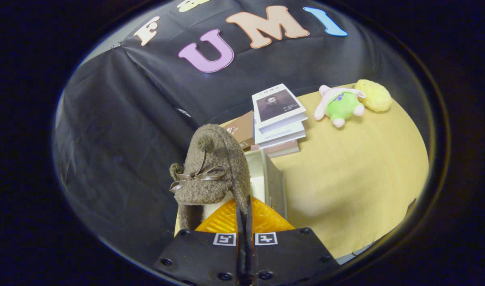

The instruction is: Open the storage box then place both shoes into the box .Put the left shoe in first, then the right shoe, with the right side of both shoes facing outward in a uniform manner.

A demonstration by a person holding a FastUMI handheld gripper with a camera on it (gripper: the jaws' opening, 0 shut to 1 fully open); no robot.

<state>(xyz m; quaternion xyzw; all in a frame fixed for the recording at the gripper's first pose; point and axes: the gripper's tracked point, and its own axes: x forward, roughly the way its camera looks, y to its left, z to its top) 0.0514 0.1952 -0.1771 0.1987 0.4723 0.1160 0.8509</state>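
Observation:
A brown woolly shoe (212, 167) with a ribbon bow and pompoms hangs upright just ahead of my fingers, its toe pointing up. My gripper (243, 204) is shut on the shoe's rim, the two fingers pressed close together with the fabric edge between them. Right behind and below the shoe stands the storage box (273, 180), open, with a pale inside and a grey side wall. The shoe covers most of the box's opening, so I cannot tell what lies inside. The box rests on the yellow table (357, 178).
A stack of books (278, 121) lies beyond the box near the black cloth wall. A pink and green plush toy (339, 105) and a yellow plush (373, 95) sit at the table's far right corner.

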